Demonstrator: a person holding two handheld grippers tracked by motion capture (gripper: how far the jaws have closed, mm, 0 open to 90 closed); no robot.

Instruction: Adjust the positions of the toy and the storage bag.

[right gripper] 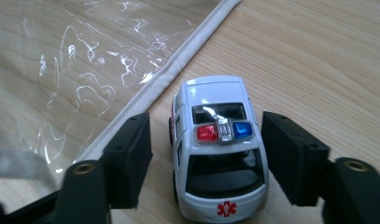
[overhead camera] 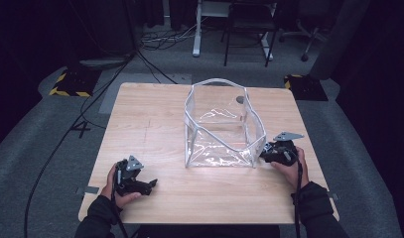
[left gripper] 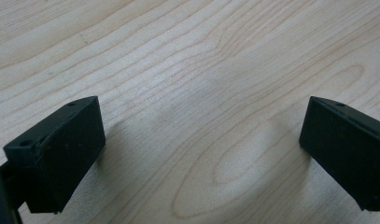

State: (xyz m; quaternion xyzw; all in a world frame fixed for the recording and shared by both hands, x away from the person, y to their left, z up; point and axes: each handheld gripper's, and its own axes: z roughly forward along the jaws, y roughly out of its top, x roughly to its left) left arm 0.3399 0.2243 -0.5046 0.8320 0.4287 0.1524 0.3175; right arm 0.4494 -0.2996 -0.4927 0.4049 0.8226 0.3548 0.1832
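Note:
A white toy ambulance (right gripper: pixel 218 158) with a red and a blue roof light stands on the wooden table, close against the white-trimmed edge (right gripper: pixel 178 60) of a clear plastic bag (right gripper: pixel 75 70). My right gripper (right gripper: pixel 206 135) is open with one jaw on each side of the car and a gap on both sides. From above, the right gripper (overhead camera: pixel 265 152) sits at the near right corner of the open-topped clear bag (overhead camera: pixel 222 124). My left gripper (overhead camera: pixel 151 185) rests near the table's front left, open (left gripper: pixel 201 140) over bare wood.
The wooden table (overhead camera: pixel 150 114) has bare room left of the bag and along its front edge. Beyond the table lie floor cables (overhead camera: pixel 160 37), a desk leg (overhead camera: pixel 196 29), a chair (overhead camera: pixel 249 29) and yellow-black striped bases (overhead camera: pixel 70 84).

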